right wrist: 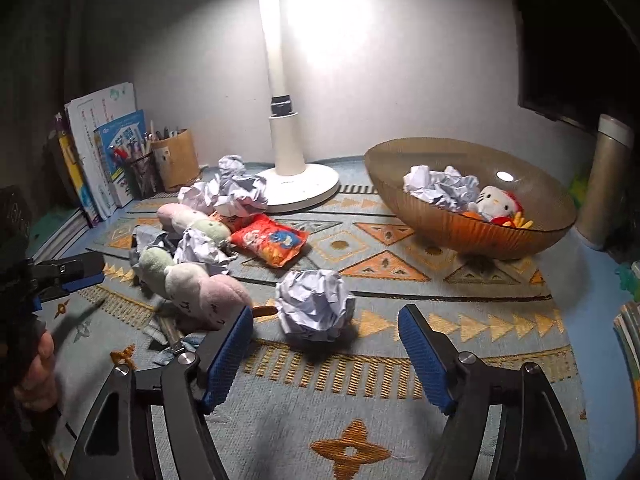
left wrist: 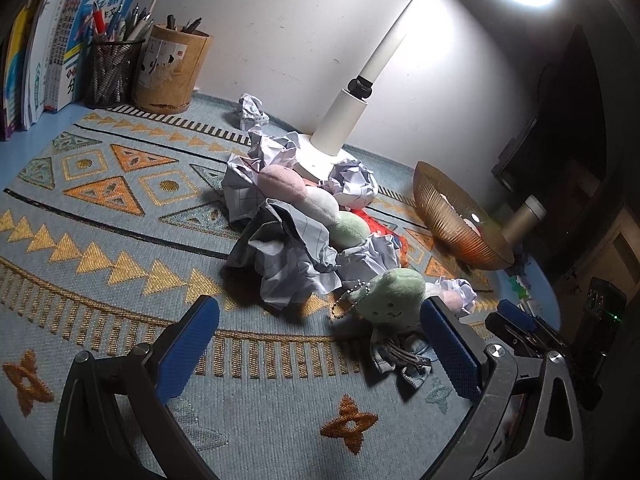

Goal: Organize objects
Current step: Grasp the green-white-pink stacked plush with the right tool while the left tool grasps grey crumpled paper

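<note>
A crumpled paper ball (right wrist: 314, 306) lies on the patterned mat just beyond the tips of my right gripper (right wrist: 326, 356), which is open with nothing touching its pads. Left of it lies a plush dango skewer (right wrist: 192, 284), then more crumpled paper (right wrist: 240, 192) and a red snack bag (right wrist: 270, 240). An amber glass bowl (right wrist: 460, 236) at the right holds paper and a white cat plush (right wrist: 496, 200). My left gripper (left wrist: 320, 350) is open and empty. A green plush with a bead chain (left wrist: 396, 296) rests near its right finger, in front of a heap of paper (left wrist: 292, 248).
A white lamp base (right wrist: 304, 188) stands behind the pile. Books (left wrist: 52, 48), a mesh pen cup (left wrist: 112, 68) and a wooden holder (left wrist: 172, 68) line the back left. A metal flask (right wrist: 608, 176) stands right of the bowl. A hand (right wrist: 36, 360) shows at the left edge.
</note>
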